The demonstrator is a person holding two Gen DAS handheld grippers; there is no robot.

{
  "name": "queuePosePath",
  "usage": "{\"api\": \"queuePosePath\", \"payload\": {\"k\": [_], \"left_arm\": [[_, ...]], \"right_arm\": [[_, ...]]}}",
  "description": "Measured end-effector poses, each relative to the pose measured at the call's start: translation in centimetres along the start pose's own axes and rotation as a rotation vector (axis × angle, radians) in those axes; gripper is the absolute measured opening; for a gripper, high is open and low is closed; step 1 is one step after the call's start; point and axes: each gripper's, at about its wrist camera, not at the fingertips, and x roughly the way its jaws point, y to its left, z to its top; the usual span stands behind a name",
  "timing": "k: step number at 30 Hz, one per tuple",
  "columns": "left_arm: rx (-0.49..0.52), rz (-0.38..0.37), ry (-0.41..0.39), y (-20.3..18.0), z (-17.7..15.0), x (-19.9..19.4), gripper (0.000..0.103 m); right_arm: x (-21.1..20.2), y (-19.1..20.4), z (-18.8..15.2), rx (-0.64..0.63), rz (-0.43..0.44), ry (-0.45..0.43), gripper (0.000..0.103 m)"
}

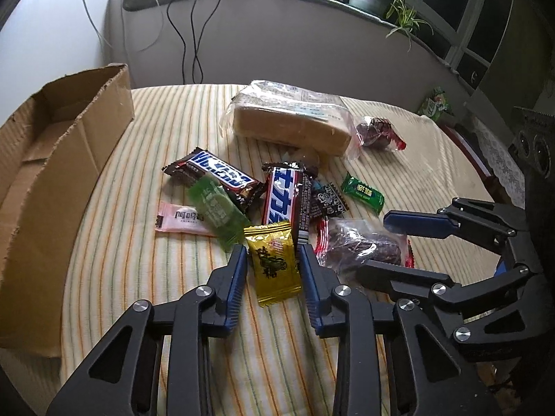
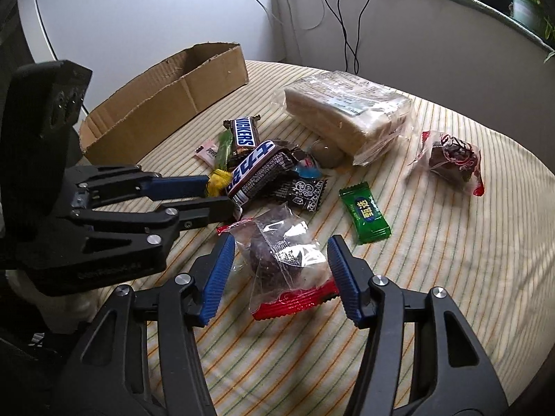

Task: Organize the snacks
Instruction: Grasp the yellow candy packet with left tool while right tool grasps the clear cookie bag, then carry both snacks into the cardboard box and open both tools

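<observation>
Snacks lie in a pile on the striped table [image 1: 145, 270]. My left gripper [image 1: 274, 253] is open, its jaws on either side of a yellow candy packet [image 1: 274, 267] that lies flat on the cloth. My right gripper [image 2: 281, 246] is open, its jaws on either side of a clear, red-edged bag with a dark cake [image 2: 284, 256]; that bag also shows in the left wrist view [image 1: 364, 246]. Two Snickers bars [image 1: 222, 176] [image 1: 282, 194], a light green packet [image 1: 215, 211], a pink packet [image 1: 184, 222] and a dark green candy [image 2: 364, 211] lie around.
An open cardboard box [image 1: 66, 159] [image 2: 166, 100] stands at the table's left. A wrapped bread loaf [image 1: 291, 118] and a second dark cake bag [image 2: 454, 159] lie farther back. A wall with cables and a windowsill with plants stand behind the table.
</observation>
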Motion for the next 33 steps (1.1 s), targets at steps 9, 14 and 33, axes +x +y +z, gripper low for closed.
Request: {"api": "queuePosePath", "payload": {"k": [9, 14, 33], "left_arm": [[-0.008, -0.008, -0.006, 0.3, -0.1, -0.3, 0.023], [-0.007, -0.01, -0.008, 0.1, 0.0, -0.3, 0.022], [-0.042, -0.005, -0.14, 1.6, 0.7, -6.0, 0.022]], "right_arm": [[1.2, -0.2, -0.1, 0.017, 0.026, 0.053, 0.047], [1.0, -0.3, -0.1, 0.04, 0.042, 0.043, 0.044], [-2.9, 2.7, 2.2, -0.001, 0.043, -0.043, 0.043]]}}
